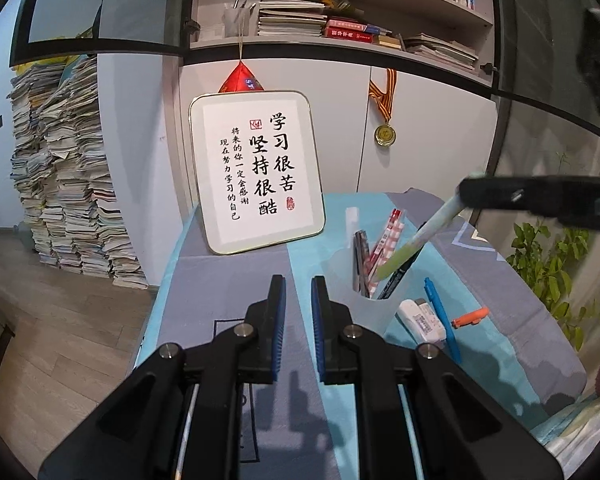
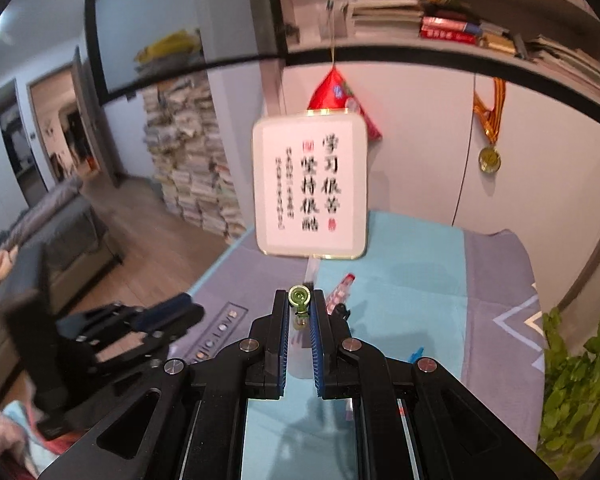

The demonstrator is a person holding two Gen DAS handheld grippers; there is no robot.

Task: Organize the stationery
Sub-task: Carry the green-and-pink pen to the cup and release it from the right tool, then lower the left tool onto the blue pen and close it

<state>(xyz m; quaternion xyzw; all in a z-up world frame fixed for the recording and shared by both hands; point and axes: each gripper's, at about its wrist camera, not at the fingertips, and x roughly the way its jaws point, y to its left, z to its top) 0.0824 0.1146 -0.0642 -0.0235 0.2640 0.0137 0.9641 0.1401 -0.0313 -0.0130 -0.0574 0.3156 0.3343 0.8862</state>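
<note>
Carrying a pale green pen (image 1: pixel 416 240), the right gripper (image 1: pixel 466 192) jaws clench it at upper right, tip slanting down-left into the translucent plastic pen cup (image 1: pixel 352 280). Left gripper (image 1: pixel 299 292) jaws sit nearly closed, empty, lower centre.

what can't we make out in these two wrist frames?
- Translucent plastic pen cup: right wrist view hides it behind the right gripper.
- Pale green pen: only its end shows there.
- Small characters on the white calligraphy board: motion blur.
- Blue pen: far end behind the white eraser.
</note>
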